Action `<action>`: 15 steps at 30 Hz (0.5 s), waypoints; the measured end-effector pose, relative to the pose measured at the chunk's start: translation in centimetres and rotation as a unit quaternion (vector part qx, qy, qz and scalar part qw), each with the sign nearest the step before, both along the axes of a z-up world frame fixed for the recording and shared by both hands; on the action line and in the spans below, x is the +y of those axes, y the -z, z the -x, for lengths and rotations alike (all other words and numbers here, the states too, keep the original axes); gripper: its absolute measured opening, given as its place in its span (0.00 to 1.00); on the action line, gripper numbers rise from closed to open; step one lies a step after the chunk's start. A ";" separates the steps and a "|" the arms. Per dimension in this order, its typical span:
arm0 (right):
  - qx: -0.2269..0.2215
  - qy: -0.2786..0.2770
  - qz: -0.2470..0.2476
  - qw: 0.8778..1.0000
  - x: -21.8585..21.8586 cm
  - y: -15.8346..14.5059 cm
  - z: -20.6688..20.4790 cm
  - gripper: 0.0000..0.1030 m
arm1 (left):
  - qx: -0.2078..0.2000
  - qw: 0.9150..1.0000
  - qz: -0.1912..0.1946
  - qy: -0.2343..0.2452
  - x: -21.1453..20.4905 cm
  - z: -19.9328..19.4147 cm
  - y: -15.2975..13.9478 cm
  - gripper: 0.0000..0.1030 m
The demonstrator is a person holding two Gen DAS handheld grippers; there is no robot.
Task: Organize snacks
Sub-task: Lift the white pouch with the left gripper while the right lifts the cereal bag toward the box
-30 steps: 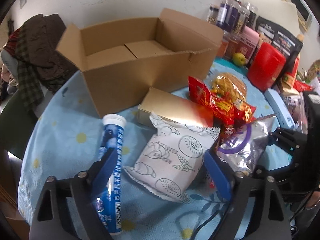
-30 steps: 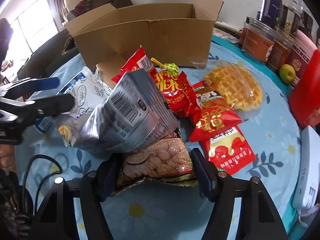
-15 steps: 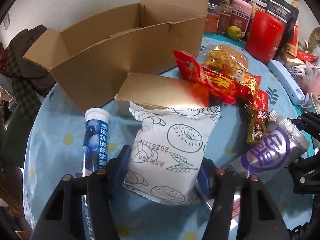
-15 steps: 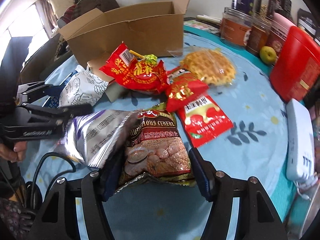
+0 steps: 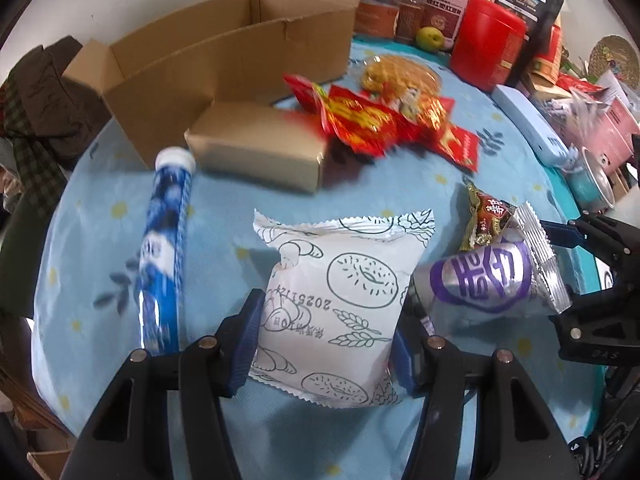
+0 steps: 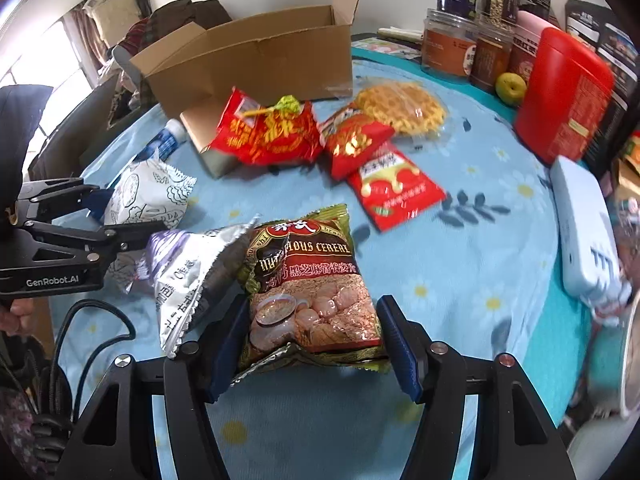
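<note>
My left gripper (image 5: 326, 340) is shut on a white bread packet (image 5: 340, 300) with line drawings and holds it above the blue tablecloth. My right gripper (image 6: 310, 344) is shut on a brown cereal bag (image 6: 310, 280); a silver and purple packet (image 6: 188, 268) hangs against its left side. That silver packet (image 5: 492, 276) also shows in the left wrist view. The open cardboard box (image 5: 224, 52) stands at the back. Red snack packets (image 6: 276, 132) and a waffle pack (image 6: 400, 108) lie in front of it.
A blue tablet tube (image 5: 164, 252) lies at the left beside a small closed carton (image 5: 260, 144). A red canister (image 6: 564, 92), jars (image 6: 452, 48), a green fruit (image 6: 510, 86) and a white device (image 6: 580, 224) line the right side of the table.
Both grippers pulled back and up from the pile with their packets. The white packet has come off the small carton. The box and red packets now look farther away.
</note>
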State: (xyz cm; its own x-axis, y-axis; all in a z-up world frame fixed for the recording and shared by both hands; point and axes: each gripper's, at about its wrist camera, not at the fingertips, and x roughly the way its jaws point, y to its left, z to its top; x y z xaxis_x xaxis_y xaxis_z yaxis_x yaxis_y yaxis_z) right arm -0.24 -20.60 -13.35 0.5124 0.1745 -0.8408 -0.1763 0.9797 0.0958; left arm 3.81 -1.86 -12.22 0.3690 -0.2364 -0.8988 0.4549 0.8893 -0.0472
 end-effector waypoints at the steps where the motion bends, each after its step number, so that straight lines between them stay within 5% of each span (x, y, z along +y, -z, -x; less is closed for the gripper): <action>1: 0.003 0.000 0.002 1.000 0.0 0.1 0.5 0.62 | 0.001 1.000 -0.002 -0.001 0.0 0.4 0.0 0.55; 9: 0.009 0.002 -0.006 1.000 -0.1 0.7 2.7 0.66 | -0.016 0.999 -0.037 0.004 -1.3 1.5 1.3 0.59; 15: 0.005 -0.006 0.023 1.000 1.0 1.3 1.9 0.75 | 0.001 1.000 0.007 -0.025 0.4 0.5 1.8 0.72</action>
